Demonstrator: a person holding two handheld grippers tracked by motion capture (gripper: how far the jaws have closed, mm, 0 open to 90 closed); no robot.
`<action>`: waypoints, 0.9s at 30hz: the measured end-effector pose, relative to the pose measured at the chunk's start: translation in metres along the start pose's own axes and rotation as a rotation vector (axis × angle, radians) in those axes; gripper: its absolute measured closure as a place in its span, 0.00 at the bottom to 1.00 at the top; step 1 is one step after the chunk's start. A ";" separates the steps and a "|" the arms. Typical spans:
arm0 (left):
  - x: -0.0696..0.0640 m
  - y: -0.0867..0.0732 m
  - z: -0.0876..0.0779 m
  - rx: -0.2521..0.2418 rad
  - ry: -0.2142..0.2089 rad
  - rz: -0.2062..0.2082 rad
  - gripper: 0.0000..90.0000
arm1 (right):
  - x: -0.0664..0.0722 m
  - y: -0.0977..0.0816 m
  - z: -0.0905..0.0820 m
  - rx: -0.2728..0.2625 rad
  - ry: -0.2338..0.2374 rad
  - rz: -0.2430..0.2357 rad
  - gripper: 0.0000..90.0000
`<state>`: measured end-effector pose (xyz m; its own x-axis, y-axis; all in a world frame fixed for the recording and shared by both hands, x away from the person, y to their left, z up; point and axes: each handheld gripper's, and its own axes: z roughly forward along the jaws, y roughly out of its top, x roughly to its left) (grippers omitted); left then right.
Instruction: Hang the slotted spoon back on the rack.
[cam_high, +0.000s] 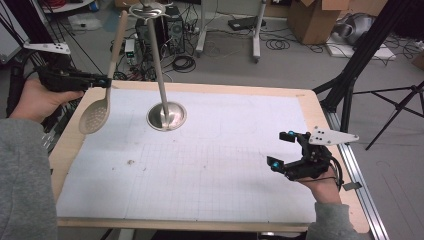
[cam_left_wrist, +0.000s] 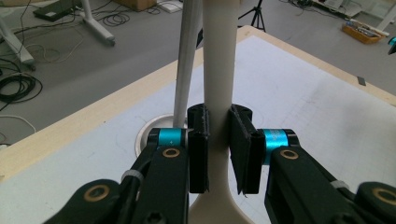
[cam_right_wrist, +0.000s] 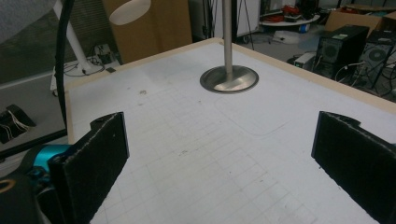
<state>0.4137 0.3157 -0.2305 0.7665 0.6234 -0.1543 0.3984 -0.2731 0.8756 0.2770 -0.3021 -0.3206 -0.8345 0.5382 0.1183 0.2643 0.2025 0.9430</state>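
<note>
- Right gripper: near right edge of the table, held low over the mat. Jaws wide apart, nothing between them. Right gripper view confirms it: both pads far apart with bare gridded mat between.
- Left gripper: at the far left corner of the table, raised above the surface, pointing inward across the table.
- Left jaws clamped on the handle of a beige skimmer spoon. In the left gripper view, both pads press against the flat handle, gripping just above where it widens toward the bowl.
- Spoon hangs steeply tilted, perforated bowl down, over the left edge of the mat, clear of the surface. Handle tip points up and away past the far table edge.
- Metal stand: round base sits on the far half of the mat, right of the spoon bowl, near but apart. Its pole rises to a round top piece.
- In the left gripper view, the pole runs just left of the spoon handle; contact can't be told.
- Beyond the table: floor with cables, computer towers, cardboard boxes.
</note>
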 end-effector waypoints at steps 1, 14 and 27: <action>0.000 0.000 0.001 0.002 -0.001 0.000 0.86 | 0.000 0.000 0.000 -0.001 -0.002 -0.001 0.03; -0.003 0.002 0.016 0.012 0.021 -0.003 0.86 | 0.000 0.001 -0.002 -0.015 0.004 0.002 0.03; -0.006 0.002 0.033 0.016 0.036 -0.014 0.86 | 0.000 0.001 -0.002 -0.012 0.002 0.001 0.03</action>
<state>0.4262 0.2871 -0.2428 0.7426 0.6529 -0.1495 0.4168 -0.2758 0.8661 0.2764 -0.3036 -0.3193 -0.8354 0.5364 0.1202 0.2596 0.1922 0.9464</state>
